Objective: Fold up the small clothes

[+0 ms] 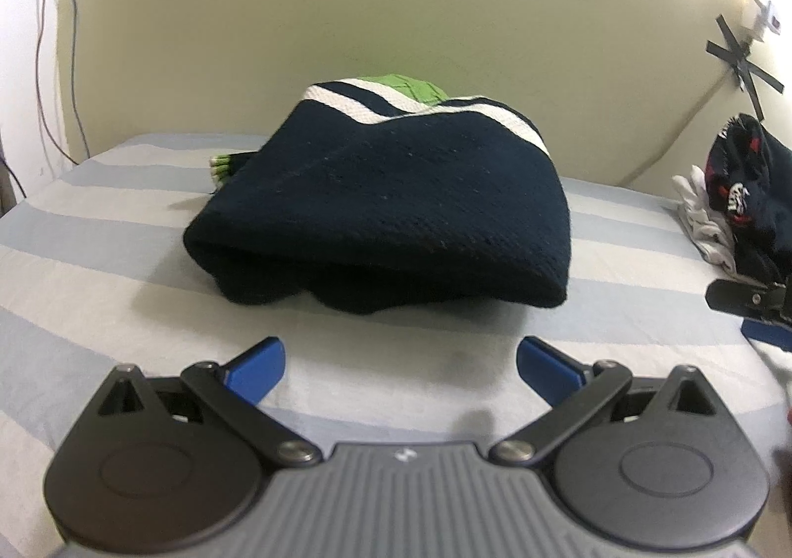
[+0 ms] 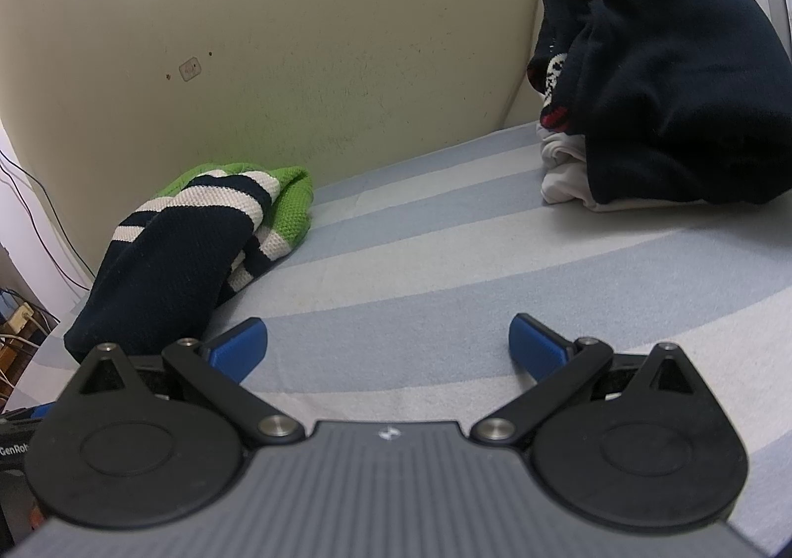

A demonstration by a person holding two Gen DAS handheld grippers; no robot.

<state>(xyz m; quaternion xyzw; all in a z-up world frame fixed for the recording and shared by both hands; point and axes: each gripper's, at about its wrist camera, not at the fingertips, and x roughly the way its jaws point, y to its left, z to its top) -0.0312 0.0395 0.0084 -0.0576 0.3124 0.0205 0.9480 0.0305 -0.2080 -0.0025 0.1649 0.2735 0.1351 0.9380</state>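
A folded navy knit garment (image 1: pixel 386 206) with white stripes and a green part lies on the striped bedsheet (image 1: pixel 99 236), straight ahead of my left gripper (image 1: pixel 401 367). That gripper stands open a short way in front of the fold, holding nothing. In the right wrist view the same garment (image 2: pixel 173 256) lies at the left by the wall. My right gripper (image 2: pixel 388 350) is open over bare sheet (image 2: pixel 445 261), with nothing between its blue fingers (image 2: pixel 537 350). Part of the right gripper (image 1: pixel 752 310) shows at the right edge of the left wrist view.
A pile of dark clothes with red and white print on white fabric (image 2: pixel 658 77) sits at the back right corner; the same pile (image 1: pixel 742 206) appears at the right. A cream wall (image 1: pixel 346 38) bounds the bed behind. Cables (image 1: pixel 54 38) hang at the left.
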